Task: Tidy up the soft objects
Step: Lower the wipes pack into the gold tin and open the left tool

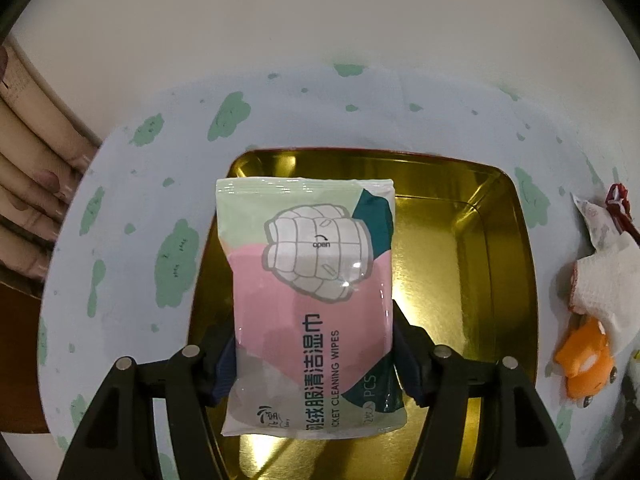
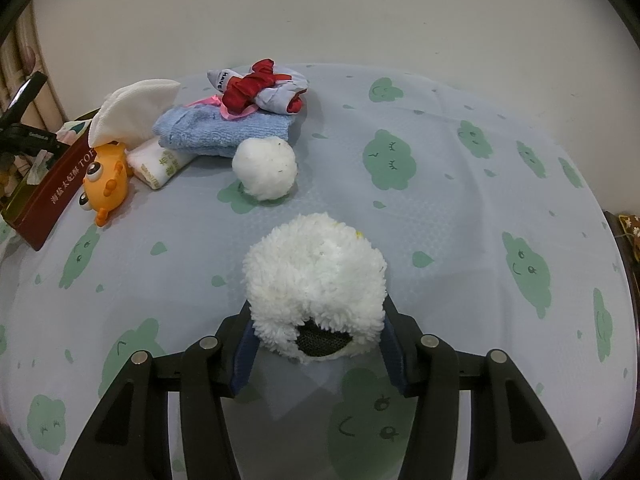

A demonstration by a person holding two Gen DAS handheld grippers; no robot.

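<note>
The pack of cleaning wipes, pink, pale green and teal with a grey quilted-jacket drawing and the word "open" on its flap, sits between the fingers of the left gripper. The blue pads press on both long edges of the pack's lower half, so the jaws stand wide yet pinch the pack. The pack hangs over the gold metal tray, covering the tray's left part; whether its underside touches the tray floor cannot be told. The tray rests on a pale blue tablecloth printed with green clouds. To the right of the tray, near the cloth's edge, lie a white tissue and an orange toy.

In the right wrist view, the right gripper pinches a fluffy white plush at its lower sides, a dark mesh patch showing at the plush's underside. The jaws are partly closed around it, and the plush is held just above the cloud-printed cloth. Beyond the plush lies a white pompom ball. Behind that ball sits a folded blue towel with a grey and red fabric bundle on top. To the left of the towel are a small white tissue packet, an orange fish toy, and a dark red box.
</note>
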